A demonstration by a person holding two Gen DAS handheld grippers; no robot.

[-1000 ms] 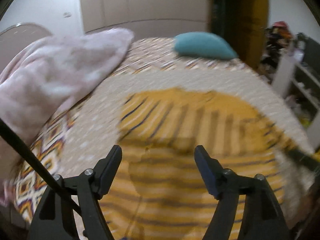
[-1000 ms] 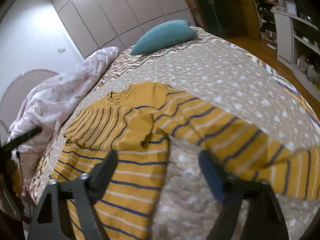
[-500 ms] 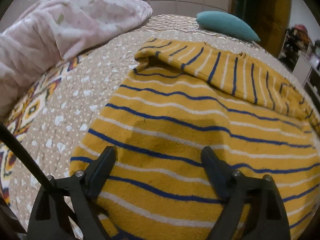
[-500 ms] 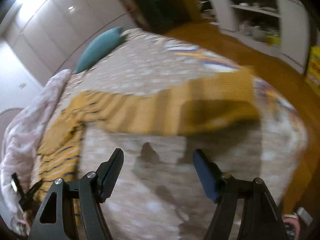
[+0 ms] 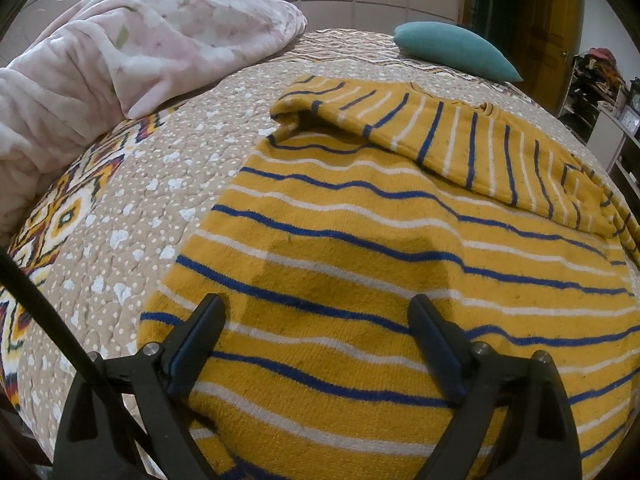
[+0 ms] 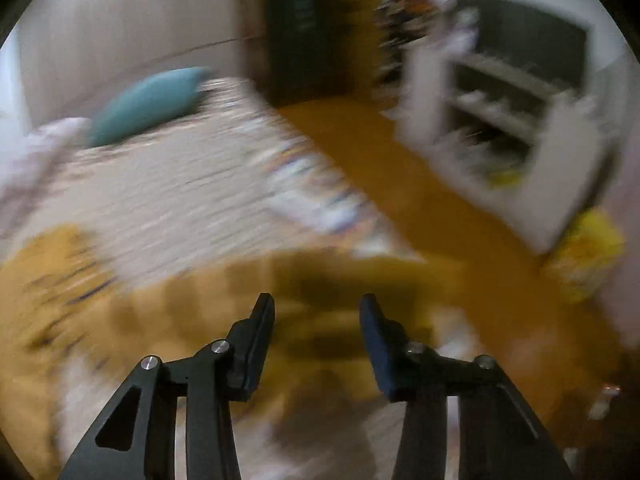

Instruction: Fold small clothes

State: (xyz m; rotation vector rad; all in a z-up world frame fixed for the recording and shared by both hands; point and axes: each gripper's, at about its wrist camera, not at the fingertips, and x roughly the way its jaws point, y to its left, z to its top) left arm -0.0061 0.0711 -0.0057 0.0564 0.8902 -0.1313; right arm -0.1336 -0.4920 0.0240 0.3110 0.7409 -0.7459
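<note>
Bed quilt [image 5: 132, 184], sweater [image 5: 360, 280] hem by left claw [image 5: 320, 320]

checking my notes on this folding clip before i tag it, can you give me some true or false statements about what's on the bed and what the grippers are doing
1. One sleeve of the yellow striped sweater is folded across its body. True.
2. The left gripper is clamped on the sweater's hem. False: its fingers stand wide apart over the sweater body, having just been opening, and nothing is pinched.
3. A teal pillow lies at the far end of the bed. True.
4. The pink blanket covers the sweater. False: it is bunched to the sweater's left, apart from it.
5. The right gripper is fully shut. False: a gap shows between its fingers, though they have just been closing.
</note>
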